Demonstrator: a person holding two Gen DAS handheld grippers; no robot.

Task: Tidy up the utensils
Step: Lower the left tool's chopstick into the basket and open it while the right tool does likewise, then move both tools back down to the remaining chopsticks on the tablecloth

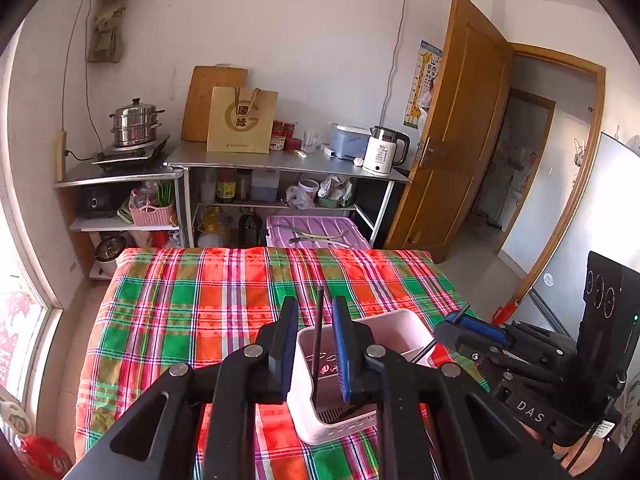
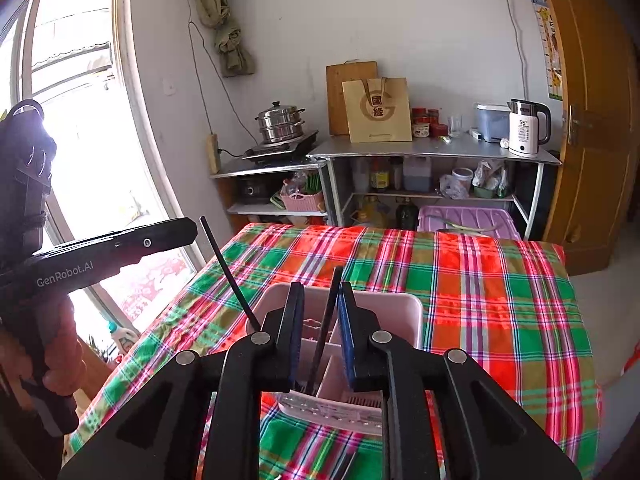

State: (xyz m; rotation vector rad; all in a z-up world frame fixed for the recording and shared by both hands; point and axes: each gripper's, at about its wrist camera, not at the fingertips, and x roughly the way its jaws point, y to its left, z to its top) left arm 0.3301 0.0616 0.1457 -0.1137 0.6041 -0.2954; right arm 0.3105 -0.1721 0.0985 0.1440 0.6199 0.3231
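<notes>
Left wrist view: a thin black chopstick stands upright in the pale pink plastic utensil holder on the plaid tablecloth, between the left gripper's parted blue pads, touching neither. The right gripper likewise straddles a second black chopstick, pads clear. Its neighbour reads "GenRobot.AI"; the other, "DAS".

**Background furnishings along the far wall**

Plaid cloth covers the bench. On the steel shelf unit: steamer pot at its left end, paper bag mid-top, white kettle at its right end; wooden door beyond.
</notes>
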